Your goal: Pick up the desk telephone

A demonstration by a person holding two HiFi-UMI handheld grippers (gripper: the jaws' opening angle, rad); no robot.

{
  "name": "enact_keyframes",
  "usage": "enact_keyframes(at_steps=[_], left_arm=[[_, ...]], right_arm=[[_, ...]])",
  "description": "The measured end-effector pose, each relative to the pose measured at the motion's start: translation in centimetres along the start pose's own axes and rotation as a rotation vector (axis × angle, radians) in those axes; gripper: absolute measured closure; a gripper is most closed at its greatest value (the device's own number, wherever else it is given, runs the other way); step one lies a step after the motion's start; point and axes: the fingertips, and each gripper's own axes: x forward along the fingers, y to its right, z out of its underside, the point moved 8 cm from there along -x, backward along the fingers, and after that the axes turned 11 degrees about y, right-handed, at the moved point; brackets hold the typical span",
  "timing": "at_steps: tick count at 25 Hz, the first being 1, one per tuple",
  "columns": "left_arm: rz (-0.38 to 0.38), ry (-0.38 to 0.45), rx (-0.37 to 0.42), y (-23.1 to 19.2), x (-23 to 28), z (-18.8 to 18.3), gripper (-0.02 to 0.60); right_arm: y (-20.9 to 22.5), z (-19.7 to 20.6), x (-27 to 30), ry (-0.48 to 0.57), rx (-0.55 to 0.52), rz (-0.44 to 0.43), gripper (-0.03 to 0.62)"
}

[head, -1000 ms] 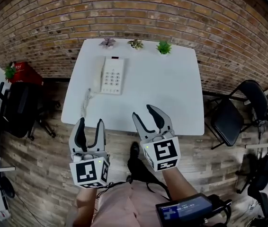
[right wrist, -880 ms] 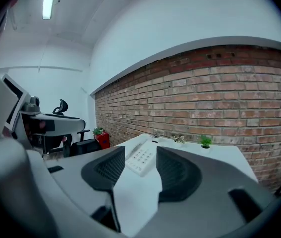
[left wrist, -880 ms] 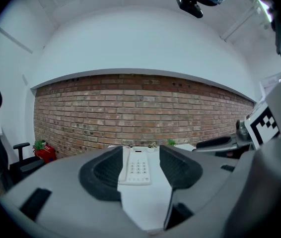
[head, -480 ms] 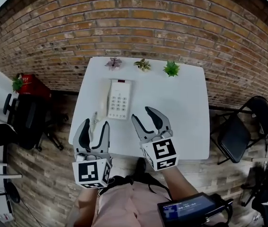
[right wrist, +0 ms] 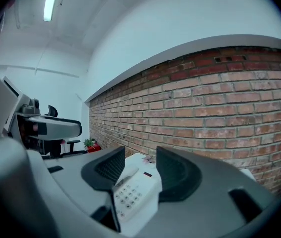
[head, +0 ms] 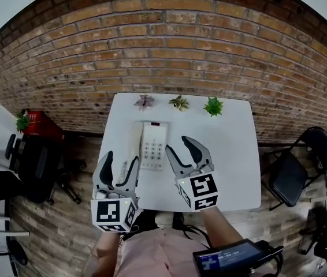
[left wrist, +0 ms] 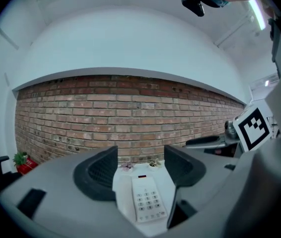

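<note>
The white desk telephone [head: 152, 145] lies on the left half of the white table [head: 230, 154], handset in its cradle on the left, keypad to the right. My left gripper [head: 120, 161] hovers at the phone's near-left corner, jaws opening, nothing between them. My right gripper [head: 179, 145] stands open just right of the phone, empty. In the left gripper view, the phone [left wrist: 147, 200] shows beyond the left gripper [left wrist: 140, 165]. In the right gripper view the phone [right wrist: 132, 192] sits ahead of the right gripper [right wrist: 139, 169], a little to its left.
Three small potted plants [head: 179, 103] line the table's far edge against the brick wall [head: 169, 51]. A black folding chair [head: 288, 176] stands to the right. On the left are an office chair [head: 33, 160] and a red crate [head: 42, 126].
Both grippers have moved forward from in front of the table to over its near part, beside the phone. The left jaws stand wider than before.
</note>
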Motion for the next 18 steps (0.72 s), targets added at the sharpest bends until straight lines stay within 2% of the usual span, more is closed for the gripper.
enact_keyframes(at_steps=[8,18], left_arm=[[0.177,-0.092,-0.088,-3.3,5.1,3.2,0.222],[0.240,-0.220,-0.167,-6.1,9.8,8.0,0.196]], right_arm=[[0.7,2.1,3.7,-0.077,0.020,0.074,0.387],[1.6,6.5,7.4,-0.193,0.076,0.119,0.381]])
